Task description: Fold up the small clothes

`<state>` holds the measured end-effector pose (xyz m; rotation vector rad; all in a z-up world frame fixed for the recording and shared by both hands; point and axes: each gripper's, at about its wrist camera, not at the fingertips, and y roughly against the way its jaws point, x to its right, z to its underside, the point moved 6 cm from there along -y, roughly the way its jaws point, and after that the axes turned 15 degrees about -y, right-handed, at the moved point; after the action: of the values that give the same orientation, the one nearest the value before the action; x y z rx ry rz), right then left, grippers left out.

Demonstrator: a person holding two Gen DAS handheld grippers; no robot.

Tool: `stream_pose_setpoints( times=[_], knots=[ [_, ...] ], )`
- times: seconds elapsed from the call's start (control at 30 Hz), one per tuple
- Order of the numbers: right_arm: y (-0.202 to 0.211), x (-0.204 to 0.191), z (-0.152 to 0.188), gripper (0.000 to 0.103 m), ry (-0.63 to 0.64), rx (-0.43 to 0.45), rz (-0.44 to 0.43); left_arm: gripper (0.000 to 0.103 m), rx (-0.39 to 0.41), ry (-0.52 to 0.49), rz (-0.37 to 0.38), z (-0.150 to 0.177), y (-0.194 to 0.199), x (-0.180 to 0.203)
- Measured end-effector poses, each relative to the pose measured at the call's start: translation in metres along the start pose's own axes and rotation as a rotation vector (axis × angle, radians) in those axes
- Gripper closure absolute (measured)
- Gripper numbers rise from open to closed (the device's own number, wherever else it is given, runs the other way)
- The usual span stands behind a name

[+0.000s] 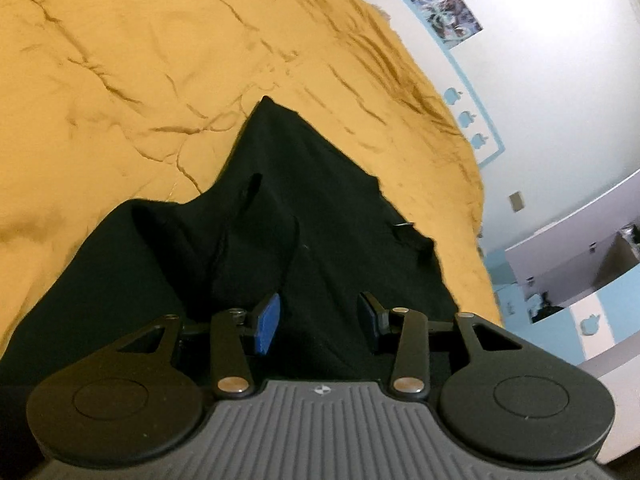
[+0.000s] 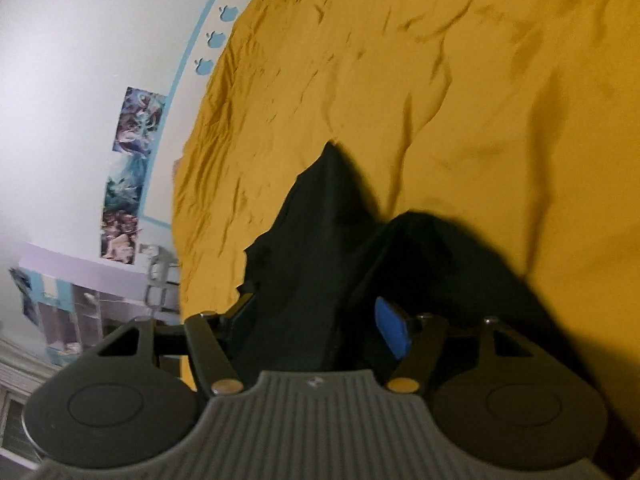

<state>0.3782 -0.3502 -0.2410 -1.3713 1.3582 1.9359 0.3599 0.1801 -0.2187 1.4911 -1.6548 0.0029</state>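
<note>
Both the left gripper [image 1: 318,322] and the right gripper [image 2: 316,322] stand wide open over the black garment [image 1: 280,208], gripping nothing. It lies rumpled on the near part of the mustard bedspread [image 1: 140,60], so this looks like the approach; next, each should close on an edge.

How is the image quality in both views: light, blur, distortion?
Left wrist view: sharp, wall overexposed, strong fisheye bending; black garment shows few folds. Right wrist view: softer, slightly blurred; garment almost featureless against the yellow bedsheet.
</note>
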Motion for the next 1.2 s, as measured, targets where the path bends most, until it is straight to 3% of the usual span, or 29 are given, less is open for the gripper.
stream_pose_setpoints(
  times=[0.13, 0.2, 0.23, 0.27, 0.4, 0.53, 0.67, 0.73, 0.77, 0.8, 0.9, 0.97, 1.03, 1.2],
  knots=[
    [-0.024, 0.001, -0.010, 0.043, -0.005, 0.104, 0.115, 0.055, -0.021, -0.020, -0.032, 0.001, -0.011, -0.007],
    [-0.025, 0.005, -0.018, 0.047, -0.033, 0.142, 0.087, 0.055, -0.027, -0.019, -0.033, 0.003, -0.014, -0.011],
    [-0.024, 0.006, -0.021, 0.063, -0.047, 0.156, 0.068, 0.055, -0.029, -0.016, -0.031, 0.003, -0.015, -0.013],
    [-0.022, 0.007, -0.025, 0.103, -0.061, 0.171, 0.052, 0.055, -0.033, -0.011, -0.030, 0.004, -0.016, -0.014],
    [-0.008, 0.006, -0.033, 0.103, -0.079, 0.202, -0.013, 0.058, -0.030, -0.006, -0.025, 0.006, -0.013, -0.017],
    [-0.016, 0.035, -0.039, 0.103, -0.144, 0.233, 0.099, 0.064, -0.045, 0.011, -0.028, 0.007, -0.017, -0.023],
    [-0.014, 0.037, -0.034, 0.102, -0.126, 0.237, 0.119, 0.064, -0.060, 0.006, -0.023, 0.003, -0.013, -0.021],
    [-0.007, 0.028, -0.032, 0.089, -0.101, 0.249, 0.165, 0.062, -0.062, -0.005, -0.026, 0.000, -0.007, -0.015],
    [0.002, 0.022, -0.030, 0.075, -0.075, 0.268, 0.187, 0.059, -0.052, -0.017, -0.017, -0.002, -0.003, -0.009],
    [0.017, 0.018, -0.028, 0.071, -0.042, 0.302, 0.207, 0.057, -0.038, -0.030, -0.010, -0.004, 0.001, -0.004],
    [0.042, -0.014, -0.019, 0.069, 0.124, 0.374, 0.126, 0.052, -0.007, -0.090, 0.029, -0.012, 0.004, 0.015],
    [0.031, -0.040, -0.015, 0.056, 0.230, 0.322, 0.031, 0.051, -0.011, -0.122, 0.044, -0.015, -0.003, 0.024],
    [0.003, -0.060, -0.019, 0.055, 0.321, 0.263, 0.002, 0.051, -0.035, -0.123, 0.037, -0.014, -0.013, 0.027],
    [-0.084, -0.078, -0.057, 0.053, 0.526, 0.220, 0.187, 0.051, -0.076, -0.108, 0.015, -0.007, -0.031, 0.016]
  ],
)
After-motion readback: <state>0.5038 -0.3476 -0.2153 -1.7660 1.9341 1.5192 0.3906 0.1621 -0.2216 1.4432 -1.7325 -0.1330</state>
